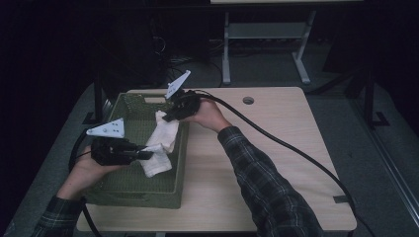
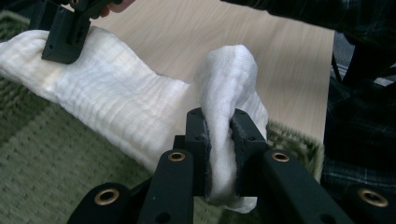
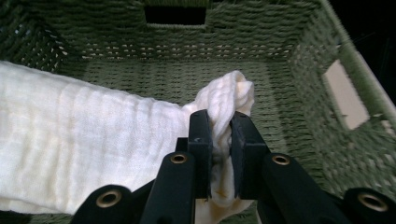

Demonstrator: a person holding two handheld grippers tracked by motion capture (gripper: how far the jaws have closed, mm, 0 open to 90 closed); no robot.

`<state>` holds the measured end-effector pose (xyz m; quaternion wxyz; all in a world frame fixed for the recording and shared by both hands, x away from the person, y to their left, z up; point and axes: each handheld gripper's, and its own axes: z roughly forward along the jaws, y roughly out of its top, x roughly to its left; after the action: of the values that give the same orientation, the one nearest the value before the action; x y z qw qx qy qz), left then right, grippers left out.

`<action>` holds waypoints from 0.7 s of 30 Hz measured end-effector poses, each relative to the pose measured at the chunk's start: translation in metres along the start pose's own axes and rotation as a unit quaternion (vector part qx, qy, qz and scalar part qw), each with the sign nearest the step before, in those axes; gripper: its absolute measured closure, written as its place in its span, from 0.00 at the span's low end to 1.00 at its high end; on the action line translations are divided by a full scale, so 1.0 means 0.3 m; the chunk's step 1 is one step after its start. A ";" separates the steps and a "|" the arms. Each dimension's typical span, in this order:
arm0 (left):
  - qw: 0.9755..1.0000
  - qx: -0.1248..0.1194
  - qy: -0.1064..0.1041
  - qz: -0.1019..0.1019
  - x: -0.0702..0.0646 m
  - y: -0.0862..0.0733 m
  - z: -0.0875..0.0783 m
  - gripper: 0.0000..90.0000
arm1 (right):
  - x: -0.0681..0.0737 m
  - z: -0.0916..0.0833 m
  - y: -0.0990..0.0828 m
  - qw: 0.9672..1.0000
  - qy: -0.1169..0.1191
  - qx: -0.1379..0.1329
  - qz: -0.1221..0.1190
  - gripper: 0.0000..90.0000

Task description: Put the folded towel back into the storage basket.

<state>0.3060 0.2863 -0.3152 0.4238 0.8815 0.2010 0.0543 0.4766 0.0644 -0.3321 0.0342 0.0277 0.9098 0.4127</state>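
While the white, crinkled cotton cloth (image 1: 160, 143) is hanging stretched over the green woven basket (image 1: 129, 185) on the pale wooden table (image 1: 257, 168), the left gripper (image 1: 140, 153) fingers are pinching one bunched end and the right gripper (image 1: 168, 117) fingers are pinching the other

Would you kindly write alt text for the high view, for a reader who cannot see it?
Two hand-held grippers, left gripper and right gripper, each pinch an end of a white cloth above a green woven basket. The basket sits on the left part of a light wooden table.
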 end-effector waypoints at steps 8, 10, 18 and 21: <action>1.000 0.012 -0.018 -0.003 0.015 -0.053 0.053 0.87 | 0.001 0.067 -0.025 1.000 0.006 0.008 0.005 0.89; 1.000 0.013 -0.024 -0.005 0.016 -0.058 0.064 0.87 | 0.002 0.073 -0.031 1.000 0.006 0.010 0.008 0.88; 0.998 0.034 -0.046 -0.002 0.021 -0.075 0.110 0.81 | 0.012 0.104 -0.057 1.000 0.013 0.018 0.006 0.88; 0.999 0.030 -0.035 -0.011 0.028 -0.080 0.116 0.62 | 0.008 0.107 -0.064 1.000 0.012 0.016 0.011 0.88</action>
<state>0.3155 0.2780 -0.3563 0.4042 0.8930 0.1976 0.0121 0.4766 0.0761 -0.3678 0.0179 0.0330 0.9165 0.3983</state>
